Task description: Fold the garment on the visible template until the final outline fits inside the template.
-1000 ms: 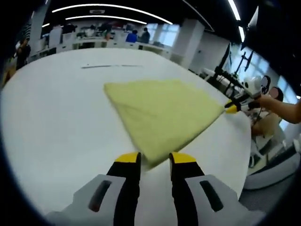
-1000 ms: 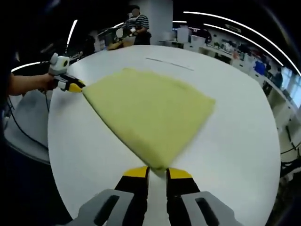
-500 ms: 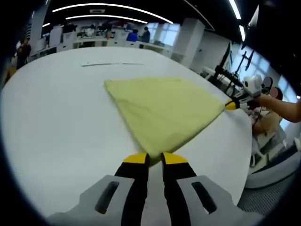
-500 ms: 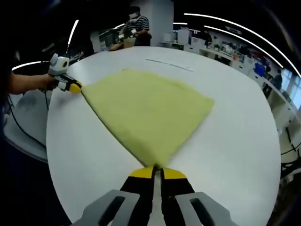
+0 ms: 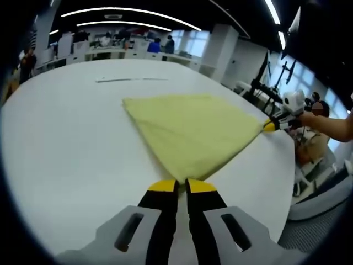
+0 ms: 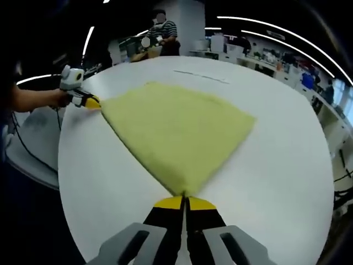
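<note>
A yellow-green garment [image 5: 193,130] lies spread flat on the white table [image 5: 66,143]. My left gripper [image 5: 182,182] is shut on the garment's near corner. At the far right corner, my right gripper [image 5: 268,126] pinches the cloth, held by a hand. In the right gripper view the same garment [image 6: 176,124] fans out from my right gripper [image 6: 185,197], whose jaws are shut on its tip. The left gripper [image 6: 95,104] grips the corner at the left table edge. A thin dark line [image 5: 129,79] marks the table beyond the garment, also visible as the line [image 6: 201,76].
The round table's edge [image 5: 287,182] drops off close to both held corners. A person in a striped shirt [image 6: 161,27] stands beyond the table. Stands and cables [image 5: 265,91] sit off the right side. Bare white table [image 6: 276,165] surrounds the cloth.
Both pairs of jaws have closed from open onto the garment's corners. The garment has barely shifted.
</note>
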